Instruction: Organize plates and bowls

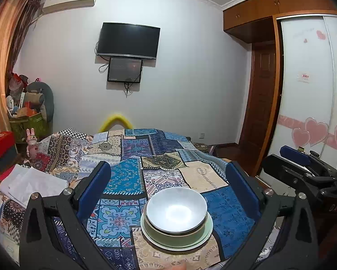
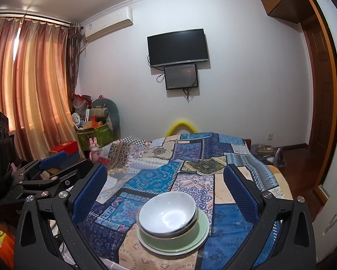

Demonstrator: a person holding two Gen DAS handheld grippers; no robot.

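White bowl (image 1: 176, 209) nested in green bowl (image 1: 175, 236) on green plate (image 1: 204, 238); left tongs (image 1: 168, 186) and right tongs (image 2: 166, 189) wide, empty.

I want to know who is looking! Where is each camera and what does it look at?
Left wrist: sits on the left tool, looks across the bed at the bowls and TV; its open fingers and the right tool show.
Right wrist: sits on the right tool, same way; the left tool shows.
Both share bowls, plate, TV.
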